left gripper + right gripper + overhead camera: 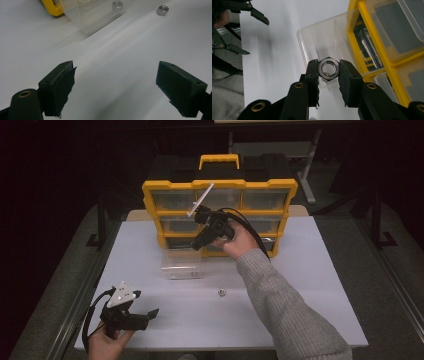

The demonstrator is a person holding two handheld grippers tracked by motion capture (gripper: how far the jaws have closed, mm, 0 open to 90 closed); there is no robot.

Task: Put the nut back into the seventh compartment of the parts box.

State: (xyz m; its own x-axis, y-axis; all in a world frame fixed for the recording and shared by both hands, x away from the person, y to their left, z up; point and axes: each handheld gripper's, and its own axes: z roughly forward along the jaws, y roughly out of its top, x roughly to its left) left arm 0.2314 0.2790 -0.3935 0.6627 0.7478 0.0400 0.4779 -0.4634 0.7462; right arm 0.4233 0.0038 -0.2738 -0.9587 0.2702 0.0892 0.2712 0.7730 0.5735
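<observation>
My right gripper (328,65) is shut on a steel hex nut (327,69), held flat between the pads. It hangs over a clear plastic drawer (322,40) that stands on the white table in front of the organizer. In the high view the right gripper (196,245) points down and left just above that drawer (182,265). My left gripper (145,306) rests near the table's front left edge, open with nothing between its jaws (115,82). The left gripper view shows one nut (117,5) inside the drawer and a second nut (162,10) loose on the table.
A yellow and black drawer organizer (220,185) with clear drawers stands at the back of the white table (310,285). The loose nut (221,292) lies mid-table, in front of the drawer. Dark floor surrounds the table.
</observation>
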